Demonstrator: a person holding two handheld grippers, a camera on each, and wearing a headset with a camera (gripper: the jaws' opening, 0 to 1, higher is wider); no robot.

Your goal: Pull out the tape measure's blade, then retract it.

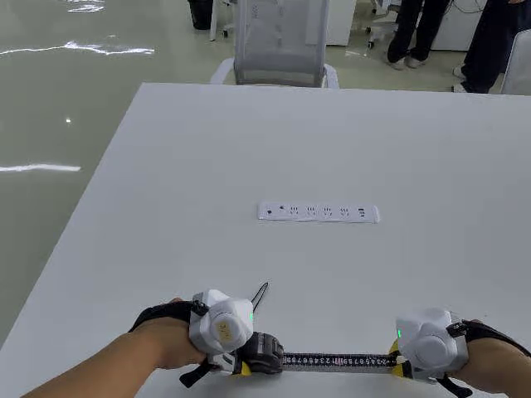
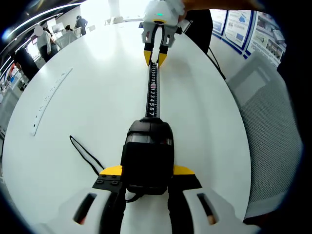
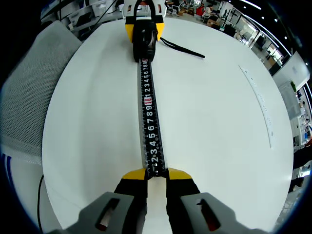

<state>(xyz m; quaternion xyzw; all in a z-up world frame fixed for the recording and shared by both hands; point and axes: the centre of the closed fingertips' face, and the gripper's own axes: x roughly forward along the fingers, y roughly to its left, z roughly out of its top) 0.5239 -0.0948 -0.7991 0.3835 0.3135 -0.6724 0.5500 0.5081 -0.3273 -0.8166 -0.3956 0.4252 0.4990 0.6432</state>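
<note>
Legible text was on the blade [image 3: 149, 122] alone: white numerals on black, reading 2 through 9 from the hook end, a red block at the ten mark, then 1 through 9 again up to the case. The grey panel on the case top was too blurred in the left gripper view to read. The tape measure [image 2: 147, 156] was a black, chunky body with a thin black wrist strap [image 2: 85, 153] trailing loose on the counter [image 1: 332, 141]. It sat at the near edge of the counter with the blade run out flat along the surface toward the person's right. The left claw [image 2: 147, 170] was closed on the tape measure, yellow tips pressed to both sides of the case. The right claw [image 3: 156, 174] was pinched narrow on the blade's hook end, yellow tips nearly meeting around it. In the head view the blade spanned the gap between the two claws. A white power strip [image 1: 319, 212] lay farther out mid-counter, well apart from the tape. A mesh chair [image 1: 280, 41] stood at the far edge.
</note>
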